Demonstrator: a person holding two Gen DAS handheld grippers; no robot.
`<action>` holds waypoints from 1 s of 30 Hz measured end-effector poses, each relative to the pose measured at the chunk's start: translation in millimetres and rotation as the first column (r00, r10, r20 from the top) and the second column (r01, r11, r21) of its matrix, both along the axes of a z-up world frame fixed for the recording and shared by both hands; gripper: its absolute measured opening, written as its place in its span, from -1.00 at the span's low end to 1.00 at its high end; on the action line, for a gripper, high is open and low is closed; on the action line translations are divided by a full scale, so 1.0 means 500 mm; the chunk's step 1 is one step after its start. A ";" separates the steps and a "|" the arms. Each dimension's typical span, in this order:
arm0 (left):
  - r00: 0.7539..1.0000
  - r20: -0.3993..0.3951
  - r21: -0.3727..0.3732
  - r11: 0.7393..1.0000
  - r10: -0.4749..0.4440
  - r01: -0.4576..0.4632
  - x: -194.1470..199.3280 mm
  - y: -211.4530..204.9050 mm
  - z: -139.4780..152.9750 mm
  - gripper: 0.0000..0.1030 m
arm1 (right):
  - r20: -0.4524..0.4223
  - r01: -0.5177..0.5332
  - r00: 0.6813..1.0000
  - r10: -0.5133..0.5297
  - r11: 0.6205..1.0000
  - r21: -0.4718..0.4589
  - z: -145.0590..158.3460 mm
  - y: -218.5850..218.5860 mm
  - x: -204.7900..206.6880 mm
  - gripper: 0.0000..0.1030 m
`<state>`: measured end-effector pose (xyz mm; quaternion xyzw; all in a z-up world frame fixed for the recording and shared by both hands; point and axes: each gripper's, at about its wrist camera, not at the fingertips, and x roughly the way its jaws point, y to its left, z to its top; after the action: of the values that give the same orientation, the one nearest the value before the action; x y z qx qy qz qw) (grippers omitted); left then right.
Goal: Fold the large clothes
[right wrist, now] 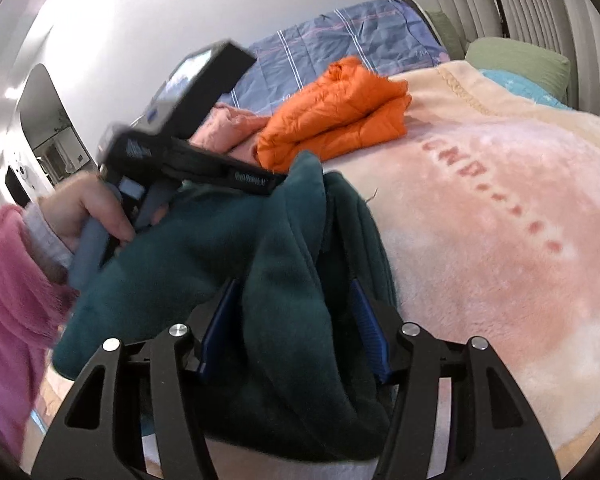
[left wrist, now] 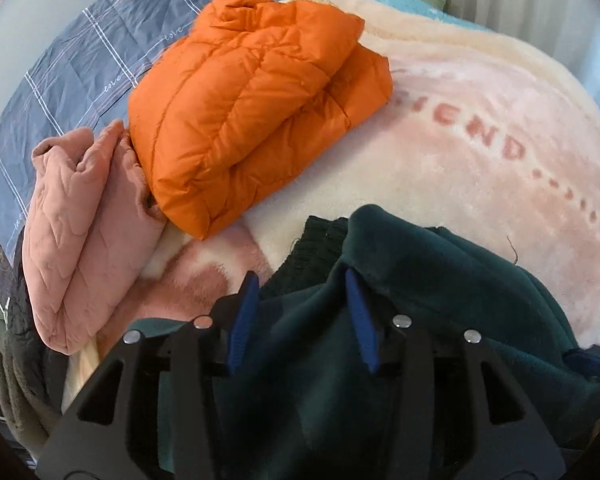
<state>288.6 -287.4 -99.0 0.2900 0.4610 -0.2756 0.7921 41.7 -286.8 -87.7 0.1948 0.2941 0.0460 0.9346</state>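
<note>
A dark green fleece garment (left wrist: 440, 288) lies bunched on the pink blanket (left wrist: 460, 152) near the bed's front edge. My left gripper (left wrist: 302, 280) has its blue pads (left wrist: 358, 312) spread wide with green fleece lying between them. My right gripper (right wrist: 296, 288) also has its pads (right wrist: 366, 328) apart around a thick fold of the same green garment (right wrist: 220, 248). In the right wrist view the left gripper's body (right wrist: 188, 152) and the hand holding it sit on top of the garment at the left.
A folded orange puffer jacket (left wrist: 252, 100) lies on the blanket (right wrist: 480, 200) behind the green garment, also in the right wrist view (right wrist: 340, 112). A folded pink quilted garment (left wrist: 84, 220) lies left of it. A blue checked duvet (left wrist: 80, 60) and green pillows (right wrist: 520, 60) are at the back.
</note>
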 end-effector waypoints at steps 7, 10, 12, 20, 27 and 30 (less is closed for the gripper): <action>1.000 0.021 0.013 1.000 0.008 -0.008 0.008 0.001 0.016 -0.04 | 0.137 -0.010 0.990 0.024 0.995 -0.099 0.049 0.039 -0.019 -0.49; 1.000 0.013 -0.008 1.000 0.023 -0.023 0.010 0.012 0.022 0.00 | -0.003 0.002 1.000 -0.002 1.000 -0.005 -0.057 0.017 0.030 -0.77; 0.999 0.020 -0.014 0.999 0.040 -0.040 -0.003 0.014 0.027 0.07 | -0.003 0.014 1.000 -0.014 0.999 -0.037 -0.051 0.022 0.019 -0.79; 0.978 0.124 -0.246 0.960 0.168 -0.133 -0.051 0.151 0.170 0.17 | -0.021 0.015 1.000 -0.016 0.998 -0.053 -0.040 0.027 -0.001 -0.77; 0.975 -0.003 -0.247 0.944 0.223 -0.217 -0.036 0.284 0.092 0.25 | -0.021 -0.004 1.000 0.004 1.000 -0.027 -0.042 0.023 0.001 -0.77; 0.961 -0.048 -0.354 0.895 0.274 -0.273 -0.030 0.314 0.030 0.25 | -0.020 0.003 1.000 -0.004 0.999 -0.046 -0.043 0.028 0.010 -0.77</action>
<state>273.4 -130.2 -83.9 0.0740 0.4382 -0.2403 0.8630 46.9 -273.0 -109.2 0.1742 0.3040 0.0357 0.9359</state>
